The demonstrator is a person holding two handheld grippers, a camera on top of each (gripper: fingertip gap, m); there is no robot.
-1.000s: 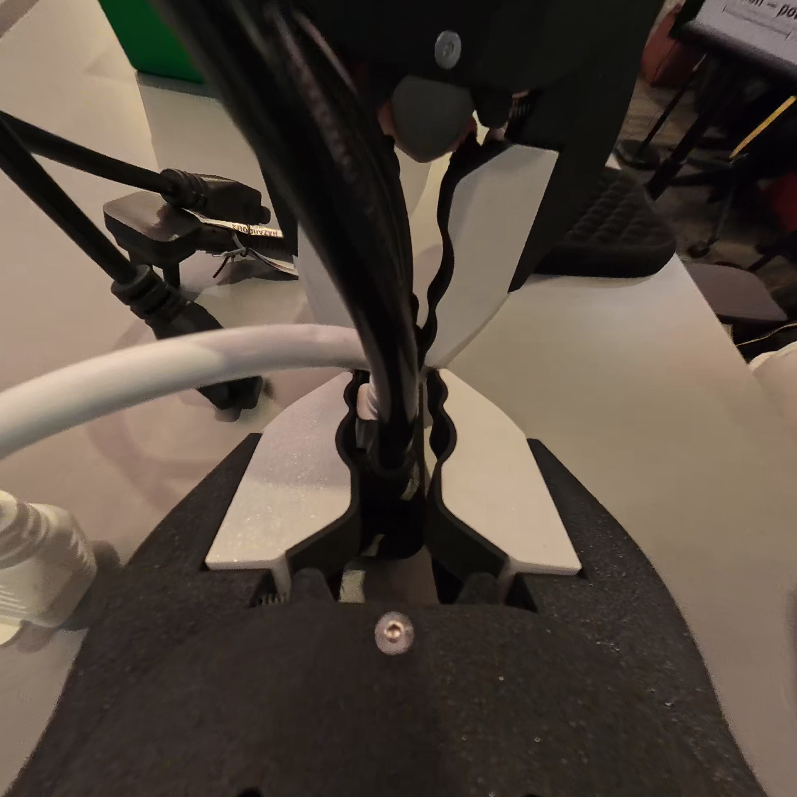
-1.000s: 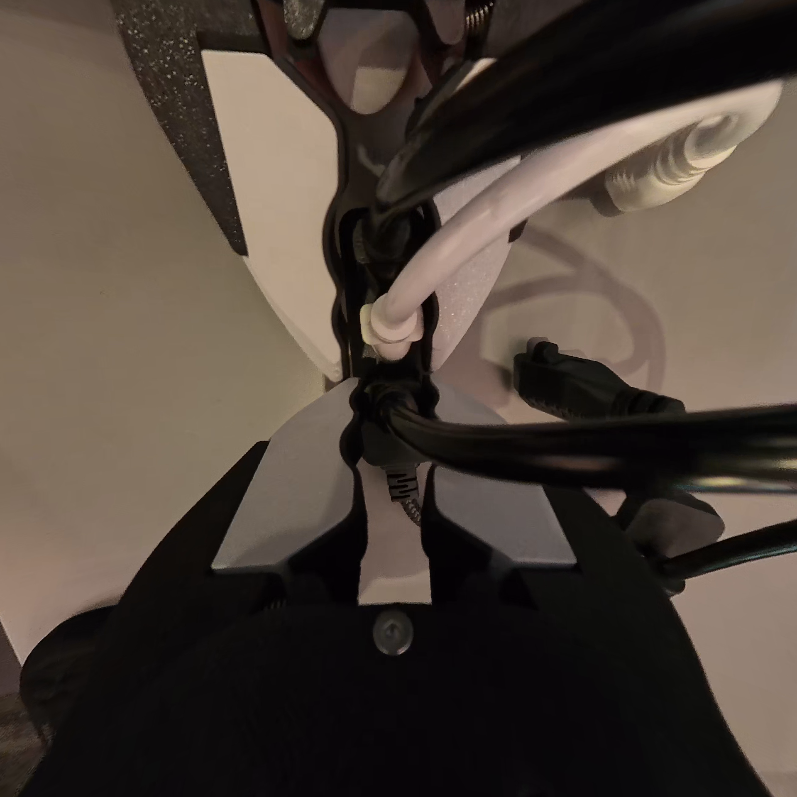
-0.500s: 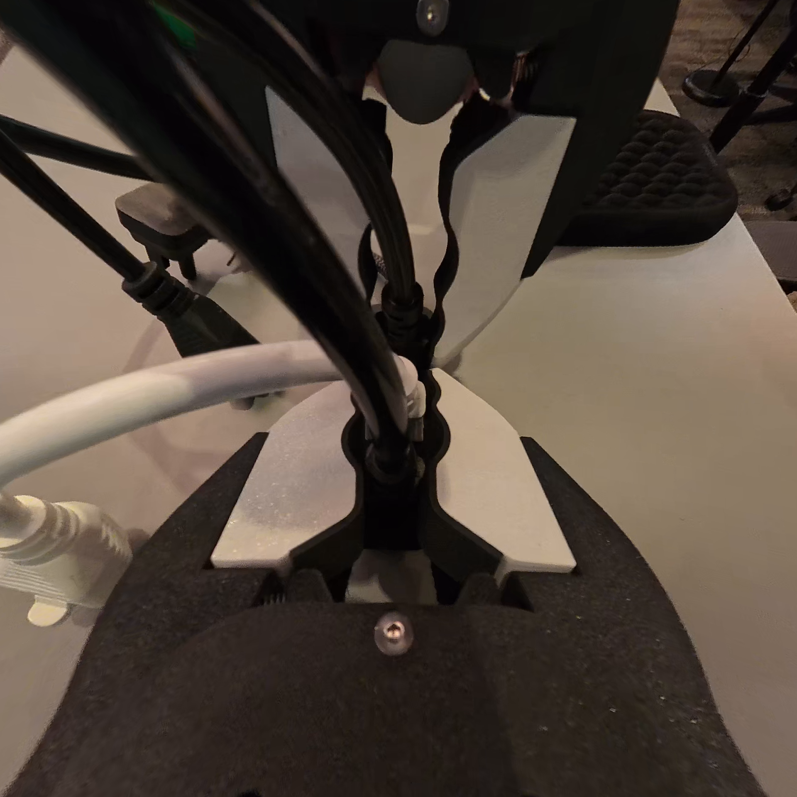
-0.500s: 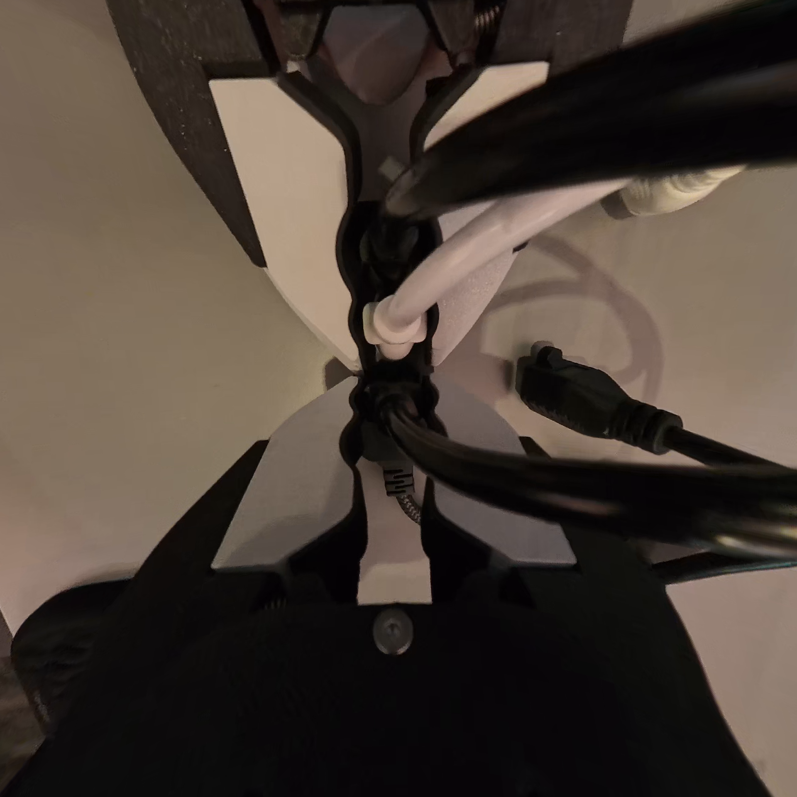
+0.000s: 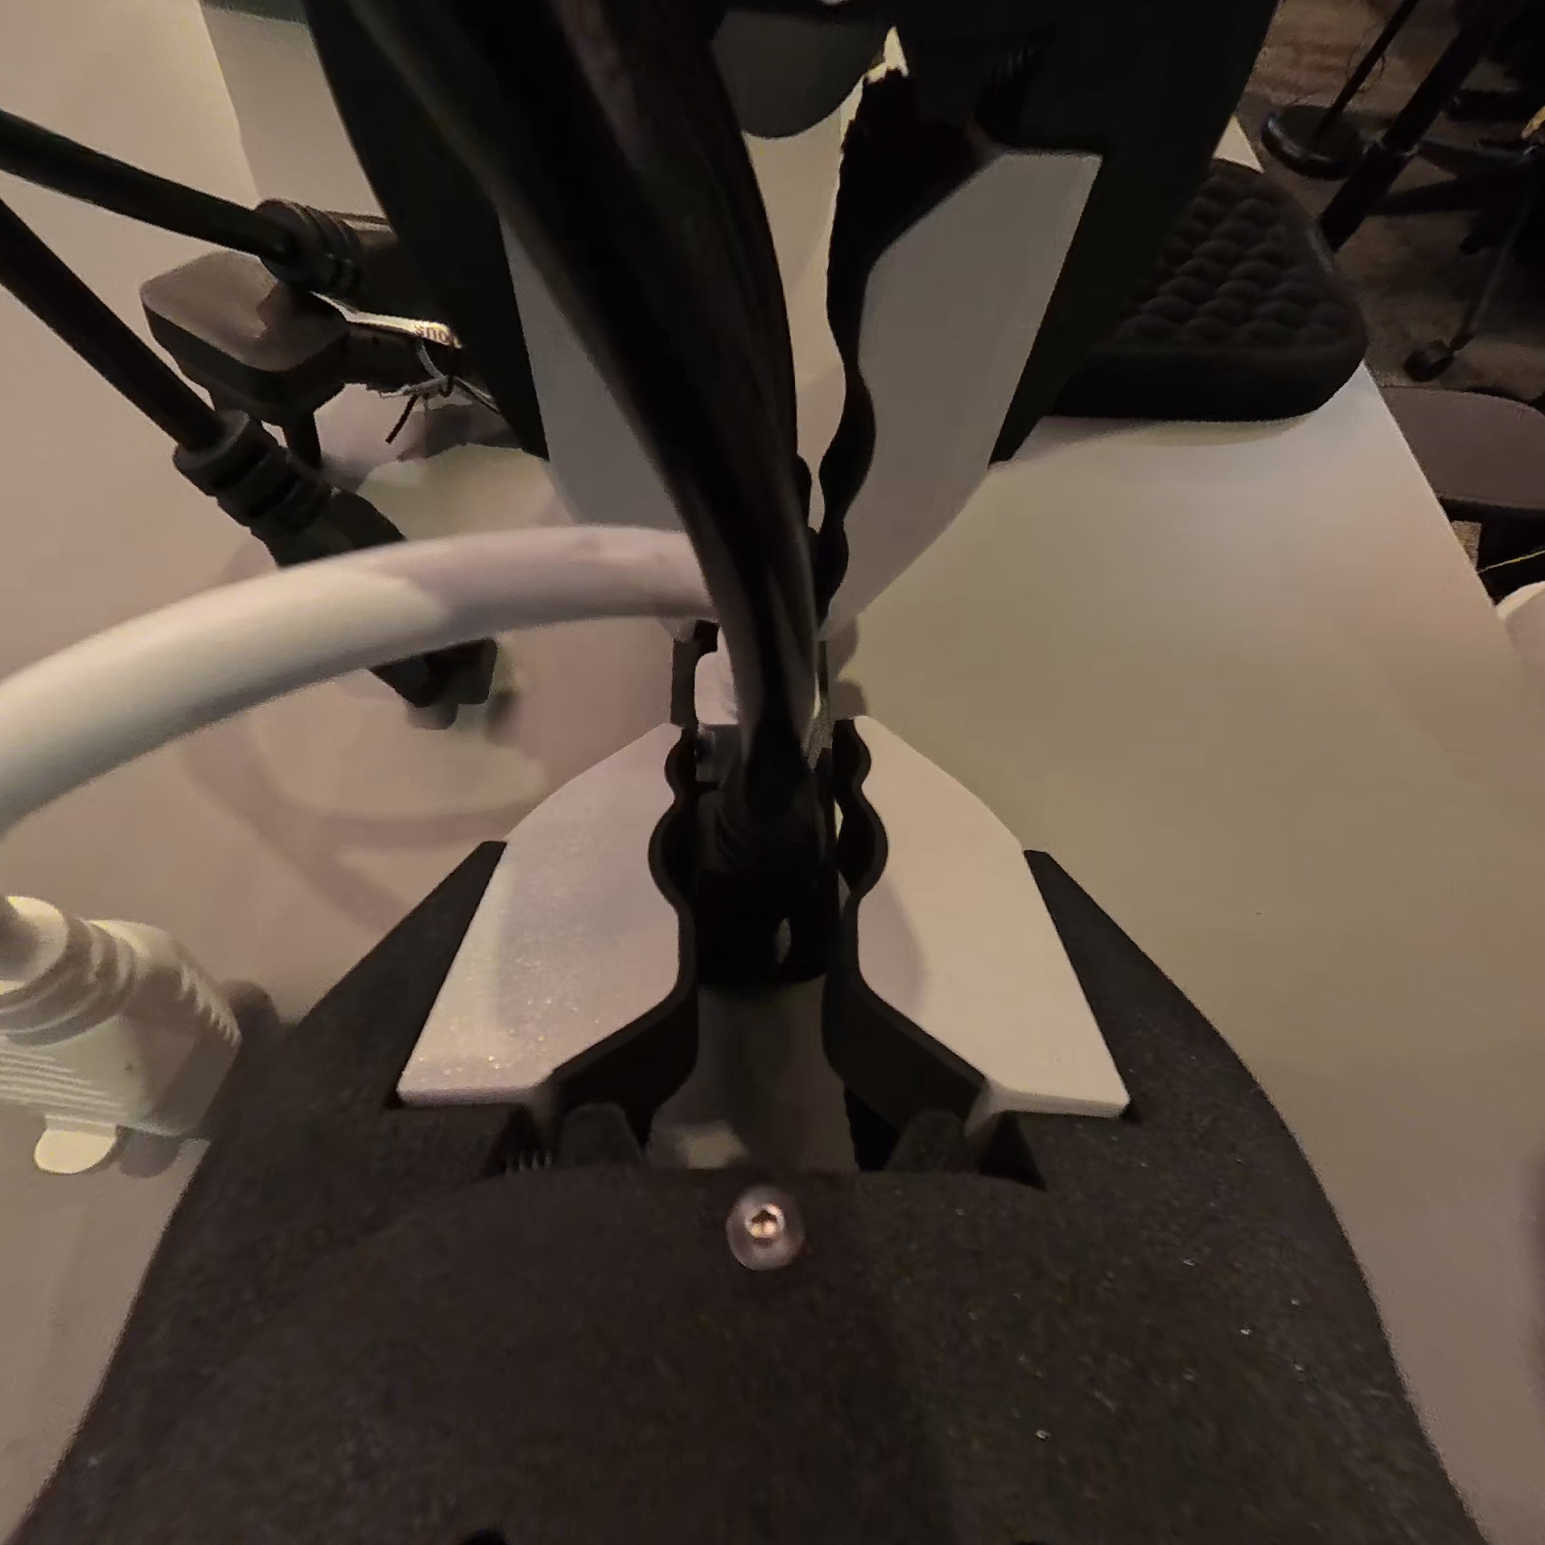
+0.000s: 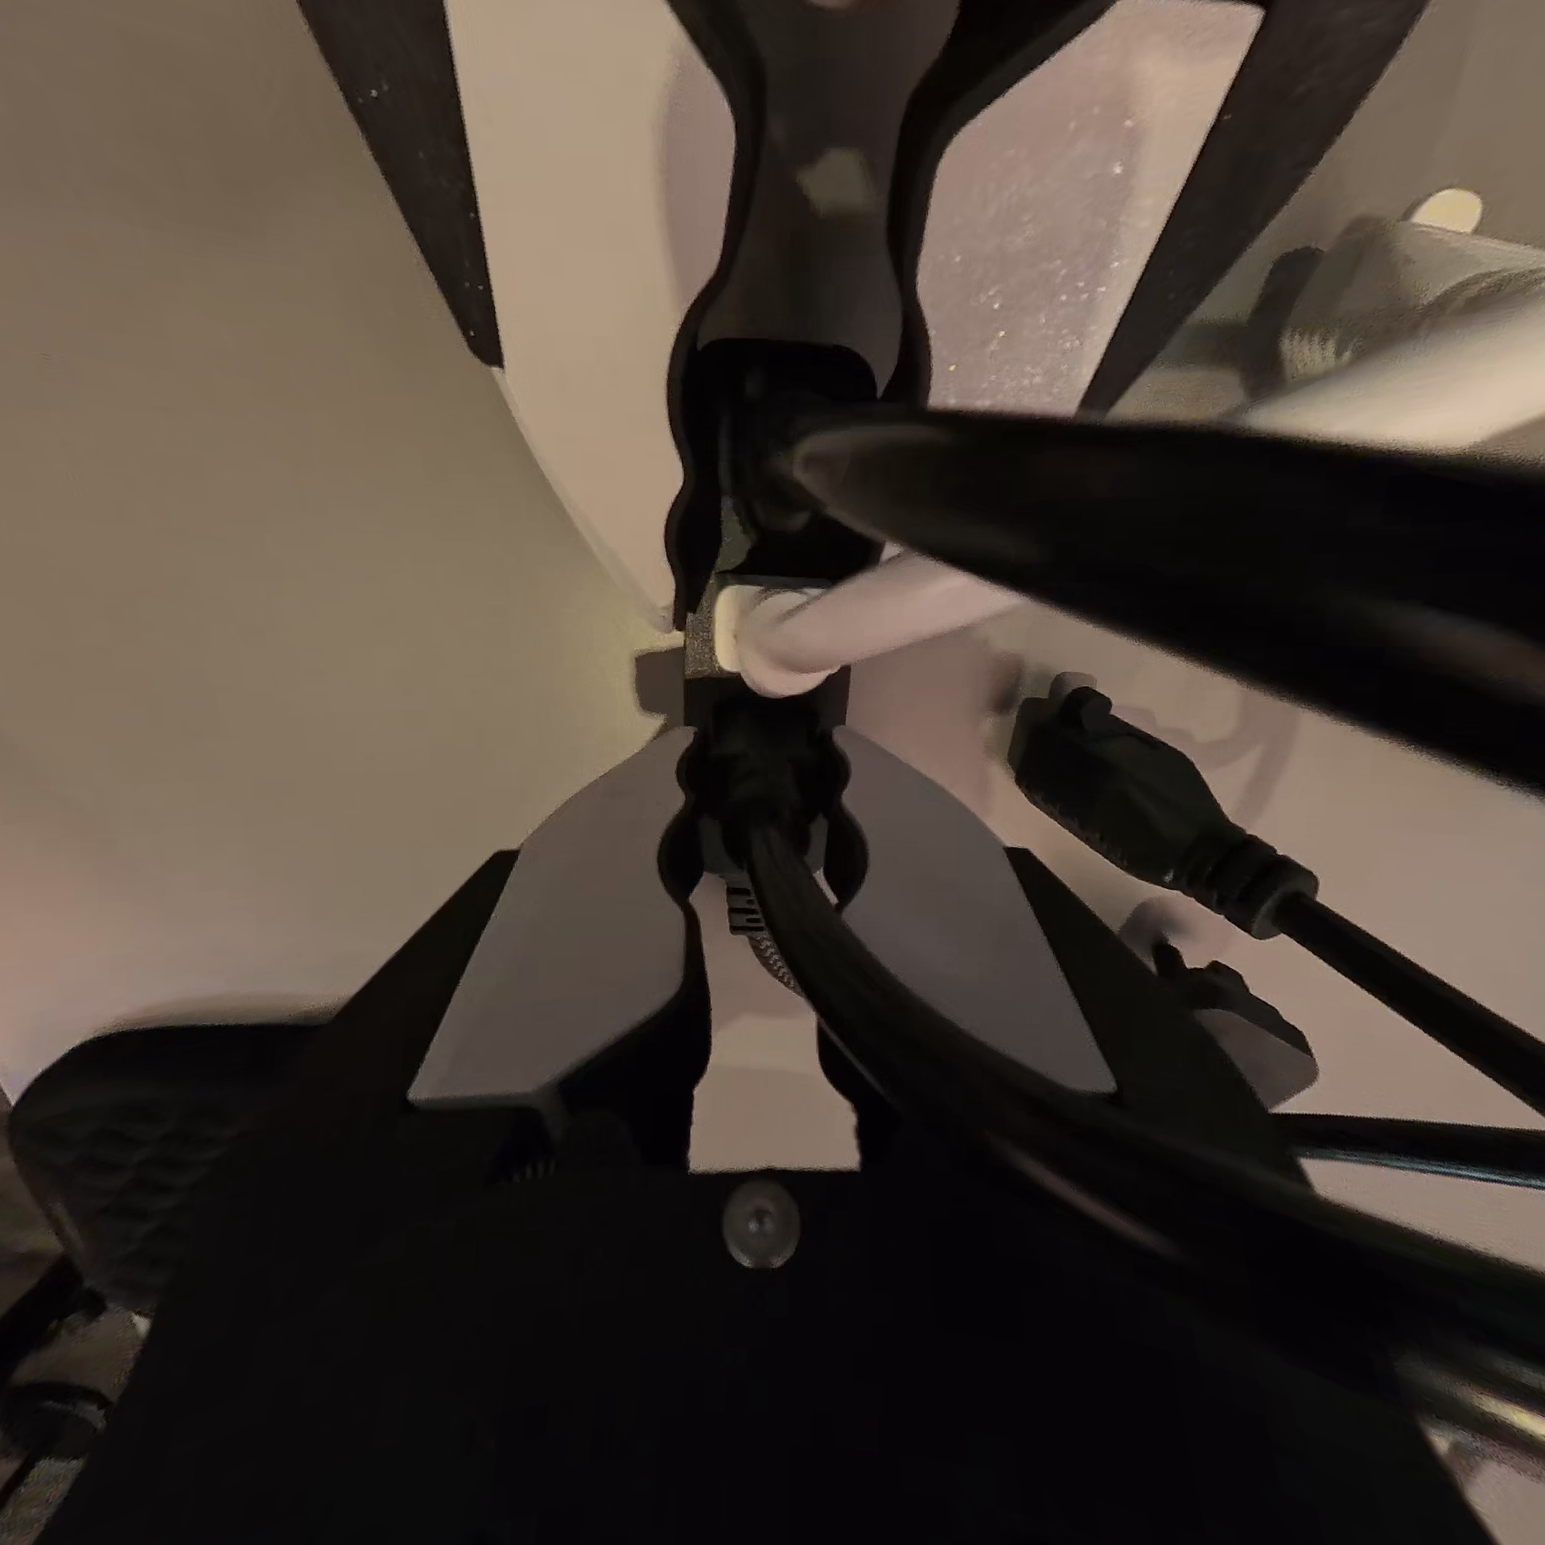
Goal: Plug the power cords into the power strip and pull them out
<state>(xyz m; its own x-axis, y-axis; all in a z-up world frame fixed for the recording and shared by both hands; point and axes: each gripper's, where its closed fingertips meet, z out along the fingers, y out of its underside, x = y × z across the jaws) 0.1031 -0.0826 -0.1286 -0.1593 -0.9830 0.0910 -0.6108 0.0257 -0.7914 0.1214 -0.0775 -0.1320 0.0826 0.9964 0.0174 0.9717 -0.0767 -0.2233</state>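
The black cords [image 5: 736, 518] hide the power strip [image 6: 757, 644] between both tools, and the white plug [image 5: 100, 1045] is cut off.

Dim, warm light; soft shadows, blurred near cables, wide-angle bending at edges.

The left hand-held gripper [image 5: 757, 803], black-bodied with white finger plates, is clamping tip to tip against the right hand-held gripper [image 6: 757, 803], both sets of wavy-edged fingers [image 5: 936, 903] closing narrowly on something dark.
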